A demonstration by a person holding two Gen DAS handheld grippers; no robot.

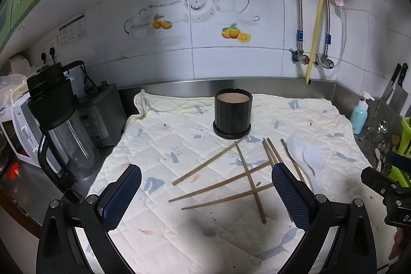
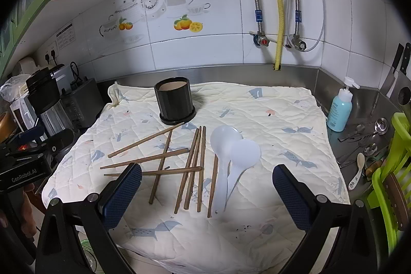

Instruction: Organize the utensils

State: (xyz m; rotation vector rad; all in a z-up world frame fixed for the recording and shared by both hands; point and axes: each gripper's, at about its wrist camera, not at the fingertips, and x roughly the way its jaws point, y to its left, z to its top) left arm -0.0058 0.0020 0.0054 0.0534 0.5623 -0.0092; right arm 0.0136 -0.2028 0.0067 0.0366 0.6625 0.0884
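Note:
Several brown wooden chopsticks (image 1: 221,182) (image 2: 191,168) lie scattered and crossed on a quilted cream cloth (image 1: 179,140) (image 2: 282,120). Two white plastic spoons (image 1: 312,158) (image 2: 231,161) lie side by side to their right. A black cylindrical holder (image 1: 232,116) (image 2: 174,102) stands upright and empty behind them. My left gripper (image 1: 206,197) is open and empty, hovering above the near chopsticks. My right gripper (image 2: 206,197) is open and empty, above the near ends of the chopsticks and the spoon handles.
A blender jug (image 1: 60,127) and dark appliance (image 1: 99,114) stand left of the cloth. A blue soap bottle (image 2: 340,109), loose metal spoons (image 2: 370,135) and a green rack (image 2: 393,179) sit to the right. Knives (image 2: 399,66) hang on the wall.

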